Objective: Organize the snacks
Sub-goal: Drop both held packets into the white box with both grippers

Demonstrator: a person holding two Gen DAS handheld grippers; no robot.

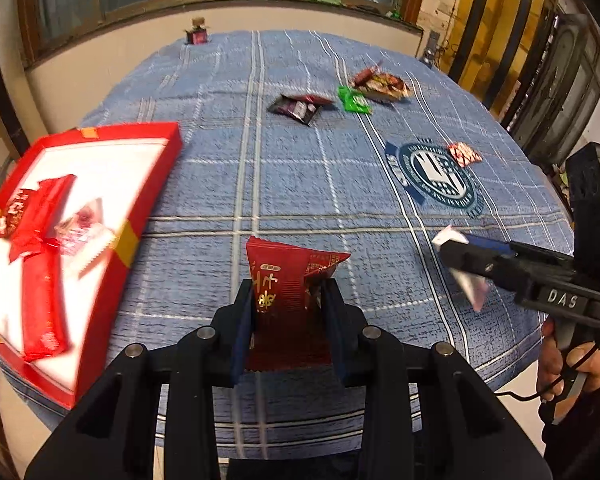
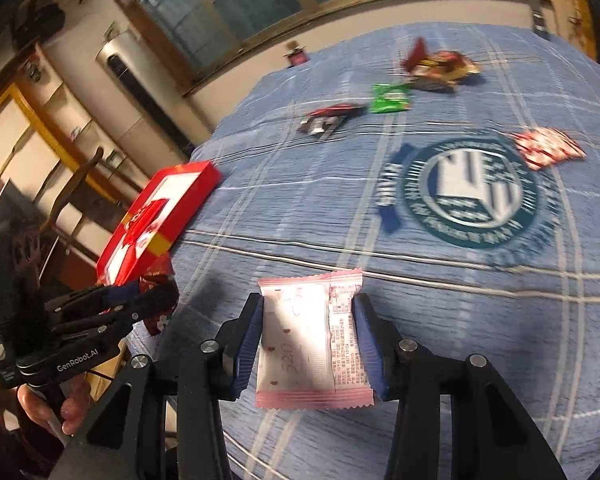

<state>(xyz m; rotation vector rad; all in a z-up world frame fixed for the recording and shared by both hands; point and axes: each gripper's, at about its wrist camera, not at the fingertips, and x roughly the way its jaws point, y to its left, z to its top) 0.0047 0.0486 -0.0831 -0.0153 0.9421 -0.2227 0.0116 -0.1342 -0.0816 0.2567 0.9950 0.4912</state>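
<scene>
My left gripper [image 1: 288, 292] is shut on a dark red snack packet [image 1: 288, 280] with gold writing, held above the blue checked tablecloth [image 1: 300, 184]. My right gripper [image 2: 308, 312] is shut on a white and pink snack packet [image 2: 312, 336]; it also shows in the left wrist view [image 1: 460, 264] at the right. A red box [image 1: 72, 236] with a white inside lies at the table's left edge and holds red packets [image 1: 40, 248]; it also shows in the right wrist view [image 2: 160, 216]. Loose snacks lie far across the table: a dark packet [image 1: 300, 108], a green one [image 1: 354, 100], a brown-red one [image 1: 380, 82].
A small red-and-white packet [image 1: 464, 154] lies by the round teal crest [image 1: 432, 176] printed on the cloth. A small dark object [image 1: 196, 32] stands at the far table edge under the window. Cabinets [image 2: 40, 140] stand left of the table.
</scene>
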